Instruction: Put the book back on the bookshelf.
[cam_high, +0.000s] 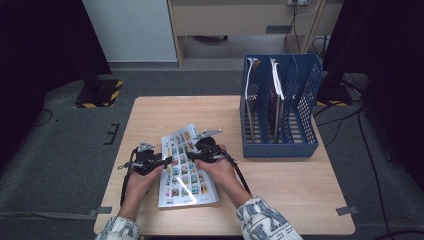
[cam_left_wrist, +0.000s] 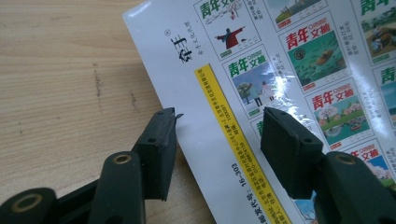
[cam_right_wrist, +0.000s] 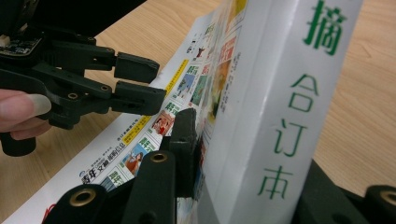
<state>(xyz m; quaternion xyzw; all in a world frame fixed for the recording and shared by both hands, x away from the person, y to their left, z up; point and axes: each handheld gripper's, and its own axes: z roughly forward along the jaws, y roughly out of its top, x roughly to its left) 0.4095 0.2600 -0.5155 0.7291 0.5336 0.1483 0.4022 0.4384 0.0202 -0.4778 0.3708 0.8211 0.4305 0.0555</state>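
A thick white book with rows of small colourful cover pictures lies at the front middle of the wooden table. My right gripper comes from the right and is shut on the book's spine edge. In the right gripper view the white spine with green characters stands between the jaws of the right gripper, and one pad presses on the cover. My left gripper is open at the book's left edge. In the left gripper view the left gripper has one jaw over bare wood and the other over the cover. The left gripper also appears in the right gripper view, just above the cover.
A blue file rack with slotted compartments stands at the table's right back and holds two upright books. Bare wood lies left of the book and in front of the rack. Dark floor surrounds the table.
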